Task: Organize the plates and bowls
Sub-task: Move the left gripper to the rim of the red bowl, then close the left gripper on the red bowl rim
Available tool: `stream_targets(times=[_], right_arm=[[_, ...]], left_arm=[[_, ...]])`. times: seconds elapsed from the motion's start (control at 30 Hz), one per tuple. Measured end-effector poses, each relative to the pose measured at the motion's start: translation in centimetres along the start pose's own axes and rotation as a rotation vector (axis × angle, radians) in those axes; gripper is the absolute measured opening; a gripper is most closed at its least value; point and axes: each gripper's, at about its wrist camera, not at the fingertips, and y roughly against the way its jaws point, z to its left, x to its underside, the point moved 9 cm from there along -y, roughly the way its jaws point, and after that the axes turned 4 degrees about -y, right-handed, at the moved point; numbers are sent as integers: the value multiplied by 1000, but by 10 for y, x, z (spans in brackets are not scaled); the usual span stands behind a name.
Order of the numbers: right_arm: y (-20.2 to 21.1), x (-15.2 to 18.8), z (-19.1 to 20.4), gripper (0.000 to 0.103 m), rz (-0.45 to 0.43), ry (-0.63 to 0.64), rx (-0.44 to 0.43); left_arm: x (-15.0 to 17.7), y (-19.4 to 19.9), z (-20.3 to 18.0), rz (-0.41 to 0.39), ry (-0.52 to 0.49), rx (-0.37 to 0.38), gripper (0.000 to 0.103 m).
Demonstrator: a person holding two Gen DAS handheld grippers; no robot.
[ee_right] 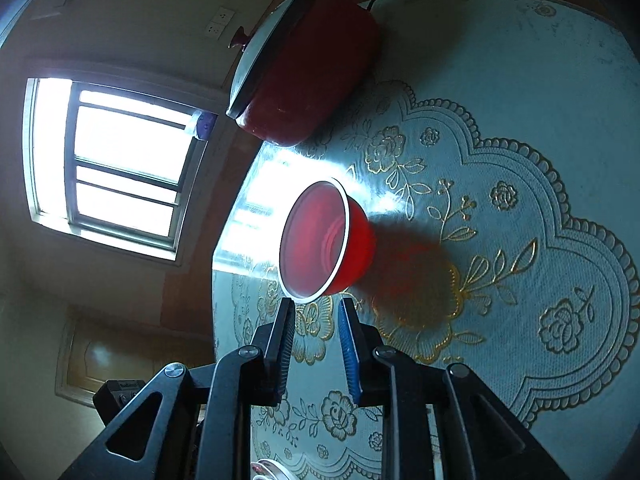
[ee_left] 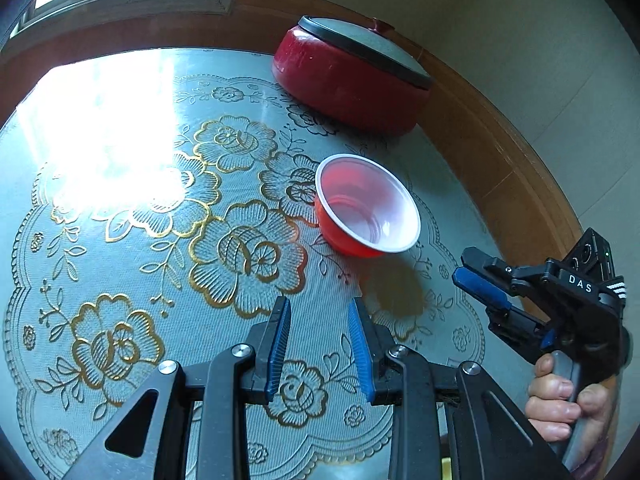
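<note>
A small red plastic bowl [ee_left: 366, 208] with a white rim stands upright on the blue-grey flowered table mat [ee_left: 200, 240]. It also shows in the right wrist view [ee_right: 324, 240], just past the fingertips. My left gripper [ee_left: 319, 308] is open and empty, above the mat and short of the bowl. My right gripper [ee_right: 314, 306] is open and empty, rolled on its side, its tips close to the bowl's rim. The right gripper also shows in the left wrist view [ee_left: 476, 296], to the right of the bowl.
A big red pot with a grey lid [ee_left: 352, 76] stands at the far edge of the table, behind the bowl; it also shows in the right wrist view [ee_right: 304, 68]. The wooden table edge [ee_left: 500, 168] runs along the wall. A white rim [ee_right: 268, 472] peeks in low.
</note>
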Motion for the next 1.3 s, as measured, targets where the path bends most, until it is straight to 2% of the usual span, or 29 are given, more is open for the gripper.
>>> stream_targets(times=[0.47, 0.73, 0.77, 0.83, 0.9, 1.3], right_arm=[[-36, -31, -6, 20, -35, -6, 96], [-52, -30, -15, 10, -5, 21, 144], [-52, -29, -15, 10, 0, 24, 145], [-53, -29, -15, 9, 7, 30, 153], [-51, -28, -14, 9, 12, 40, 148], [-24, -7, -9, 9, 32, 82, 173]], left_arm=[[-46, -36, 5, -5, 77, 33, 30], [-70, -62, 2, 8, 79, 12, 34], [-70, -67, 1, 22, 74, 7, 33], [-68, -76, -1, 46, 60, 3, 21], [-63, -80, -5, 61, 40, 5, 17], [-27, -52, -27, 97, -23, 47, 16]])
